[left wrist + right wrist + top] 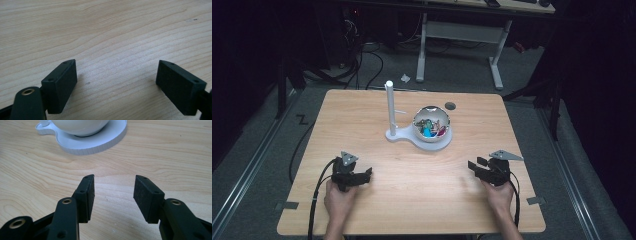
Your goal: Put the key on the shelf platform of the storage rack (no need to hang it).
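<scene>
Wooden table (412,200), bowl (431,124) on white stand (398,134) ahead, both tongs (368,173) (473,165) spread, unobstructed.

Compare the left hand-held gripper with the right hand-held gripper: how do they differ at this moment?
The left hand-held gripper sits at the table's near left; the right hand-held gripper sits at its near right. In its own view the left one faces bare wood, while the right one faces the white stand with the bowl on it. The left jaws look wider apart than the right ones. Both are open and hold nothing.
</scene>
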### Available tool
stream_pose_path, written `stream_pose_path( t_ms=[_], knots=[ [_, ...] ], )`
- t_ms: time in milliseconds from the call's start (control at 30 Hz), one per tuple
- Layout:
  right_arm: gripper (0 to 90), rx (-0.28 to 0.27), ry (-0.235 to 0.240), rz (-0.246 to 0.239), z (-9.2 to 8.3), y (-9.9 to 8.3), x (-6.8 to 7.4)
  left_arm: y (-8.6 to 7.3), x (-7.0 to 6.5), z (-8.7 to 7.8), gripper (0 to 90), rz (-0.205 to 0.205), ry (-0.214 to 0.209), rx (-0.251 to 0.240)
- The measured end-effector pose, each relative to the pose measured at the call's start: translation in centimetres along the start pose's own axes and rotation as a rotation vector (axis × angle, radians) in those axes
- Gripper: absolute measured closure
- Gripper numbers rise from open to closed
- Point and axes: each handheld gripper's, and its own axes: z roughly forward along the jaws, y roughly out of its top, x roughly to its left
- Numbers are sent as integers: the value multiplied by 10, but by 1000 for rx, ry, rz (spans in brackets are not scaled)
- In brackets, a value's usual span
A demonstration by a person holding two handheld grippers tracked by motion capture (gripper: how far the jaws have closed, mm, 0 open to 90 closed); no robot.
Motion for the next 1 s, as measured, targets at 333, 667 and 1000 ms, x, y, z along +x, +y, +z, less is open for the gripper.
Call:
stream_pose_path(
  t_ms=[333,667,1000],
  knots=[
    [509,36,-42,1,13,-6,-6,0,0,0,176,0,-1,1],
    [508,55,-83,-11,19,-12,-10,0,0,0,176,0,0,0],
    [497,77,-139,-35,24,-15,-9,0,0,0,176,-1,0,0]
  ],
)
